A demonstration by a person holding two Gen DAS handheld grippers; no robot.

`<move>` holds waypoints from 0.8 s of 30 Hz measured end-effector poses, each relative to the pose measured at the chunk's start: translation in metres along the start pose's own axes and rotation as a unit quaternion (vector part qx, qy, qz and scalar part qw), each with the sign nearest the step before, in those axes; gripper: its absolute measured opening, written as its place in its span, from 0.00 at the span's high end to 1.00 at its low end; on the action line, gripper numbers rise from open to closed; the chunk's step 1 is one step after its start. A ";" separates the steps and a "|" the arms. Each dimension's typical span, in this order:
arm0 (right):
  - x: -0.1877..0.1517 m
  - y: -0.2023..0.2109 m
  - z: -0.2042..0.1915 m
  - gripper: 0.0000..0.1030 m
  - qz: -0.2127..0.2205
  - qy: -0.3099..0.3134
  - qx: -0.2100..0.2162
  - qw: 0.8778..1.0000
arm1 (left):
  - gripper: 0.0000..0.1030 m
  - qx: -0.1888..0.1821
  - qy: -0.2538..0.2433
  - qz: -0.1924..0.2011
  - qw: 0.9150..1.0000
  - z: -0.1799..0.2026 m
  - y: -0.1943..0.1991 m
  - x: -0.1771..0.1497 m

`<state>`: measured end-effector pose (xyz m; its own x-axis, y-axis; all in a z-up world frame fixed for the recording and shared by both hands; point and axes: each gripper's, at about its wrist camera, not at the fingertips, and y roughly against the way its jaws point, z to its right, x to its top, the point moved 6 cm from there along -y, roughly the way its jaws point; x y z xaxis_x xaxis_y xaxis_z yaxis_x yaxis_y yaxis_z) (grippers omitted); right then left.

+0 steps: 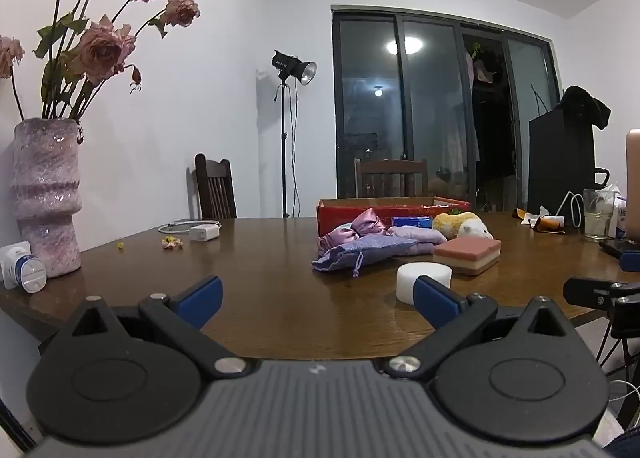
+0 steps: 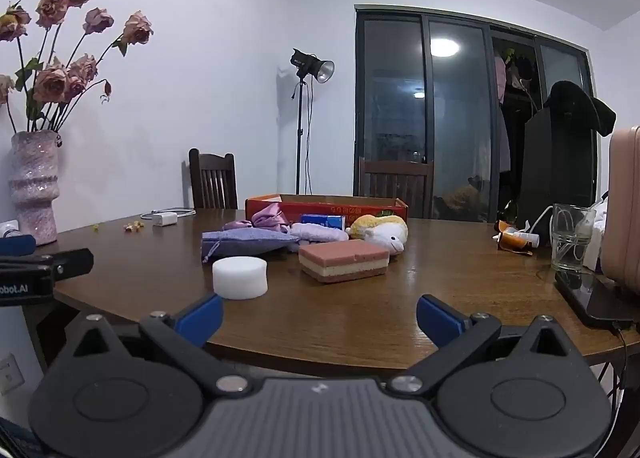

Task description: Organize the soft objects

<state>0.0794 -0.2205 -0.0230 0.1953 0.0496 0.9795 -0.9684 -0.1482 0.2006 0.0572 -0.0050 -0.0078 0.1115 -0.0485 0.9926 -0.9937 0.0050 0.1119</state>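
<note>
Soft objects beyond wide, empty claws

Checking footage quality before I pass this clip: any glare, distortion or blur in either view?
Left wrist view: ceiling lamp reflection glares in the dark glass door, strong fisheye bending, table sheen. Right wrist view: same lamp reflection, curved table edge; both sharp, evenly lit.
</note>
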 end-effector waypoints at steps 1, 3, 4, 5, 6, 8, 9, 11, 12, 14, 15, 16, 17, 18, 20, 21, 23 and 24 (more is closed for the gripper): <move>0.000 0.000 0.000 0.00 0.002 -0.002 0.000 1.000 | 0.00 0.000 -0.002 0.002 1.000 0.001 0.000 0.000; 0.000 -0.001 0.000 0.00 0.001 -0.003 -0.001 1.000 | 0.00 -0.001 0.006 0.002 1.000 -0.003 0.001 -0.001; 0.000 -0.001 0.001 0.00 0.002 -0.003 -0.001 1.000 | 0.00 0.001 0.001 0.005 1.000 -0.001 0.003 -0.001; 0.000 -0.001 0.001 0.00 0.002 -0.003 0.000 1.000 | 0.00 0.002 0.001 0.006 1.000 -0.001 0.003 -0.002; 0.000 -0.002 0.001 0.00 0.001 -0.004 0.000 1.000 | 0.00 0.002 0.002 0.001 1.000 -0.003 -0.001 0.003; 0.000 -0.001 0.001 0.00 -0.001 -0.006 0.001 1.000 | 0.00 0.002 -0.001 0.002 1.000 -0.002 0.000 0.002; -0.001 -0.002 0.000 0.00 -0.002 -0.006 0.001 1.000 | 0.00 0.002 0.000 0.002 1.000 -0.002 0.000 0.002; -0.002 -0.004 0.001 0.00 -0.001 -0.005 0.001 1.000 | 0.00 0.002 0.001 0.001 1.000 -0.003 0.000 0.001; -0.002 -0.003 -0.001 0.00 0.001 -0.003 0.001 1.000 | 0.00 0.003 0.002 0.000 1.000 -0.002 0.000 0.001; 0.000 -0.003 -0.002 0.00 -0.001 -0.001 0.004 1.000 | 0.00 0.003 0.003 -0.002 1.000 -0.002 -0.001 0.000; -0.001 -0.003 -0.003 0.00 -0.002 0.000 0.005 1.000 | 0.00 0.003 0.003 -0.002 1.000 -0.002 -0.001 0.000; -0.001 -0.004 -0.004 0.00 -0.003 0.001 0.006 1.000 | 0.00 0.003 0.003 -0.002 1.000 -0.002 -0.001 0.000; -0.002 -0.004 -0.004 0.00 -0.005 0.001 0.007 1.000 | 0.00 0.003 0.003 0.000 1.000 -0.002 0.000 0.000; -0.002 -0.005 -0.004 0.00 -0.006 0.001 0.008 1.000 | 0.00 0.003 0.002 0.000 1.000 -0.002 -0.001 0.001; -0.001 -0.004 -0.004 0.00 -0.005 0.001 0.007 1.000 | 0.00 0.004 0.001 0.002 1.000 -0.003 -0.001 0.002; -0.001 -0.004 -0.004 0.00 -0.003 0.001 0.007 1.000 | 0.00 0.004 0.001 0.002 1.000 -0.003 -0.001 0.002; -0.001 -0.003 -0.003 0.00 -0.002 0.000 0.007 1.000 | 0.00 0.004 0.001 0.003 1.000 -0.003 0.000 0.002; -0.001 -0.003 -0.003 0.00 -0.003 0.000 0.007 1.000 | 0.00 0.003 0.000 0.004 1.000 -0.002 0.000 0.002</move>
<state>0.0820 -0.2167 -0.0247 0.2009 0.0508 0.9783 -0.9651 -0.1608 0.2066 0.0573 -0.0032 -0.0060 0.1042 -0.0486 0.9934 -0.9945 -0.0015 0.1043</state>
